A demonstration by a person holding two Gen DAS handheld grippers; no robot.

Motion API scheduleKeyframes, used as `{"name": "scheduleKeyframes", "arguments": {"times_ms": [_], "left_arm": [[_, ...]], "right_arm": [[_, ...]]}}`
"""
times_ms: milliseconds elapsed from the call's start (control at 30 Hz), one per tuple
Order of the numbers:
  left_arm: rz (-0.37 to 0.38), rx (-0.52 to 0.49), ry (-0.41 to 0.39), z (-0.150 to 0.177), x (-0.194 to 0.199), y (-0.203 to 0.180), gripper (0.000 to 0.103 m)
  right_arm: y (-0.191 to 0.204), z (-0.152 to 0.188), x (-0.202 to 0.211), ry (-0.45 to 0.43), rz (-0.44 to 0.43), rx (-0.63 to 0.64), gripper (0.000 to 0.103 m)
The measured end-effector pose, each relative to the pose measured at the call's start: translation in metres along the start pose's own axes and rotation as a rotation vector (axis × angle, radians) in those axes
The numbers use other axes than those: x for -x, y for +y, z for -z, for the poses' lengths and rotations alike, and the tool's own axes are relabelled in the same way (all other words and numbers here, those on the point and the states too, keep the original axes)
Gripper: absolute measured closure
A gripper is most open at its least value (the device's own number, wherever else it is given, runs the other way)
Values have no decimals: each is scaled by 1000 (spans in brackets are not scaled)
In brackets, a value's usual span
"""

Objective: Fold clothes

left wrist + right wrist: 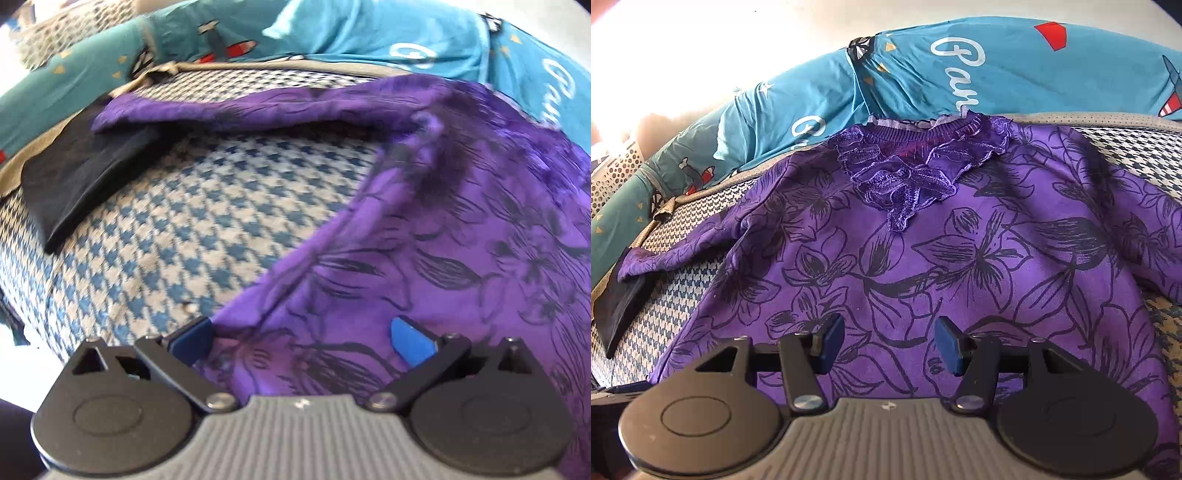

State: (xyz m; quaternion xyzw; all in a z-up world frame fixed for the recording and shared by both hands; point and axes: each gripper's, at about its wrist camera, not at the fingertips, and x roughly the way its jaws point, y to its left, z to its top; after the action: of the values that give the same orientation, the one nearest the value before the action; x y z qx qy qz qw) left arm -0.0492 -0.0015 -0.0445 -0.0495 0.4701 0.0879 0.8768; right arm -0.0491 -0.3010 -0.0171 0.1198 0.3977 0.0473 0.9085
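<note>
A folded dark cloth [620,295] lies far left of the left tool [301,338], pads apart over the purple flower-printed top [923,258]; the right tool [890,345] hovers half-open above its middle on a houndstooth-patterned bed [192,221].

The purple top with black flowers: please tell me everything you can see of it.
The purple top is soft knit-looking fabric printed with black outlined flowers. It has a ribbed neckline with a lace ruffle panel below it. It lies spread flat, front up and unfolded, on the houndstooth bed cover. One sleeve stretches out, its end overlapping a dark folded cloth.
</note>
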Motion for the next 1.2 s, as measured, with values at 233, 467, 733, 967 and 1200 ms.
{"name": "scheduleKeyframes", "arguments": {"times_ms": [233,467,733,967,1200], "left_arm": [[32,40,-46,-19,12,14,0],[51,-32,-78,-35,14,-6,0],[114,-156,-88,-42,12,-48,0],[164,-285,-110,-55,6,-87,0],[210,-393,-117,-68,-5,-123,0]], "right_arm": [[-14,-4,12,-41,22,-43,49],[-22,-9,13,-60,38,-18,49],[-37,-27,16,-116,53,-30,49],[-61,-50,16,-164,78,-80,49],[-93,-77,4,-229,131,-139,49]]}}
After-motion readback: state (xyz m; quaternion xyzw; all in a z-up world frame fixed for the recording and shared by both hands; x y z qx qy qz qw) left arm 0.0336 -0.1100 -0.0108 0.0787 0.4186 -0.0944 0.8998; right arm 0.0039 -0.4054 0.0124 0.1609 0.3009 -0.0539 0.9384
